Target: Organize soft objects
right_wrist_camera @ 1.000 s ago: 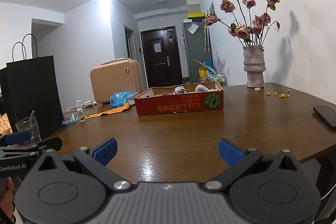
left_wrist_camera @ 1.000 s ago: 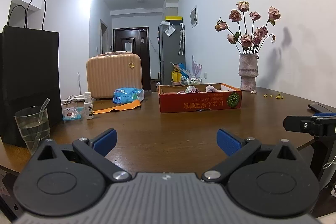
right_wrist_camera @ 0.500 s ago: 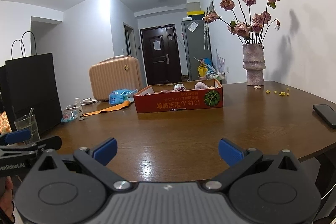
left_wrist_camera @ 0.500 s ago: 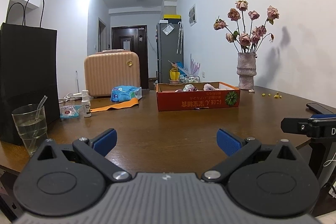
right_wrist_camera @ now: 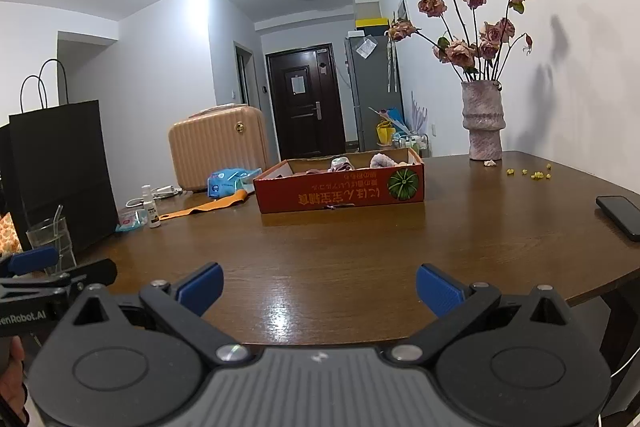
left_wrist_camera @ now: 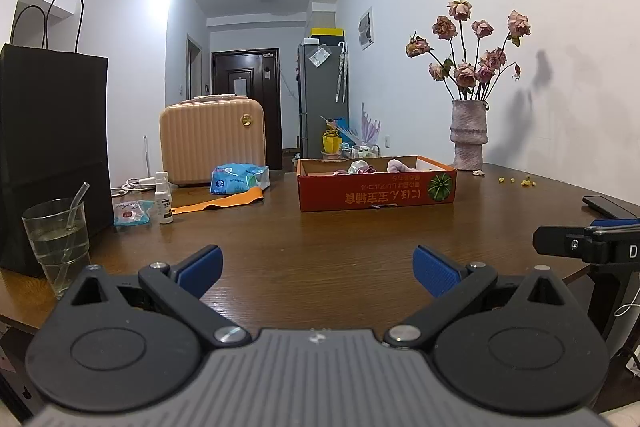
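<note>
1. We hold our left gripper (left_wrist_camera: 316,267) with its blue-padded jaws spread wide and nothing between them. It sits low at the near edge of the dark brown wooden table (left_wrist_camera: 320,235) and points across the table, which lets its camera take in the whole tabletop.
2. Our right gripper (right_wrist_camera: 320,281) is held the same way, jaws released and empty, beside the left one. Each gripper shows at the edge of the other's view, so we judge they are level and side by side.
3. The stretch of table just ahead of both grippers carries nothing.
4. Farther back stands the shallow red cardboard box printed with a green pumpkin (left_wrist_camera: 376,189). The soft objects, pinkish and pale bundles of fabric (right_wrist_camera: 348,163), lie inside it and only just show above its wall. We cannot tell how many there are or how neatly they lie.
5. With the bundles in the box and both grippers empty, the scene fits either soft things waiting to be sorted or soft things already gathered there.
6. To the left we see an orange strip of cloth (left_wrist_camera: 224,202) lying flat by a blue plastic packet (left_wrist_camera: 236,179). A black phone (right_wrist_camera: 619,217) lies at the right edge.
</note>
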### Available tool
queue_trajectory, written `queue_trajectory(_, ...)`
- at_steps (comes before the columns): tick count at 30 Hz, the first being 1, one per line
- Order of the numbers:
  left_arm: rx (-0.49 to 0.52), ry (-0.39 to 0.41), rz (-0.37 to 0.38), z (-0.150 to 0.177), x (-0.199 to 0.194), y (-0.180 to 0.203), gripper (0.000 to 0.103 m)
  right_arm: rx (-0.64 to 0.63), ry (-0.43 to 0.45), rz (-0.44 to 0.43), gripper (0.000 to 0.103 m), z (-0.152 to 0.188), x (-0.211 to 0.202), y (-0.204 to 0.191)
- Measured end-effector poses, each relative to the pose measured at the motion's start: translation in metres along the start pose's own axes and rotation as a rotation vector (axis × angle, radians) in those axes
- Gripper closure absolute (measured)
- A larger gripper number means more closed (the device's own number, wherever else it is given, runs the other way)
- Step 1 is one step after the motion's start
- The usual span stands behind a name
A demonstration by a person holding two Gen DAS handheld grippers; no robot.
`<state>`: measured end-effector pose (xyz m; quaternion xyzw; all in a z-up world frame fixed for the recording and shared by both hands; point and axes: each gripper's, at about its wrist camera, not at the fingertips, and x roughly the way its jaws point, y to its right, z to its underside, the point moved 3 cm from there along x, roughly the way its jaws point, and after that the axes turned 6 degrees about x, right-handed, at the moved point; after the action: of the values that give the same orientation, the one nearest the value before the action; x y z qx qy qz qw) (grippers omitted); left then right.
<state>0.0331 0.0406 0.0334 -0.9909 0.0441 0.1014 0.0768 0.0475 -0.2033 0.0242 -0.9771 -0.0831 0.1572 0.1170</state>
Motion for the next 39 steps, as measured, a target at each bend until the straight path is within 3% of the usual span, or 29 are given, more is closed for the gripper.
queue_trajectory(39, -0.009, -0.005, 0.014, 0.0016, 0.0027, 0.0015, 0.000, 0.011, -0.001, -0.003, 0.000, 0.0012, 0.0009, 0.0000)
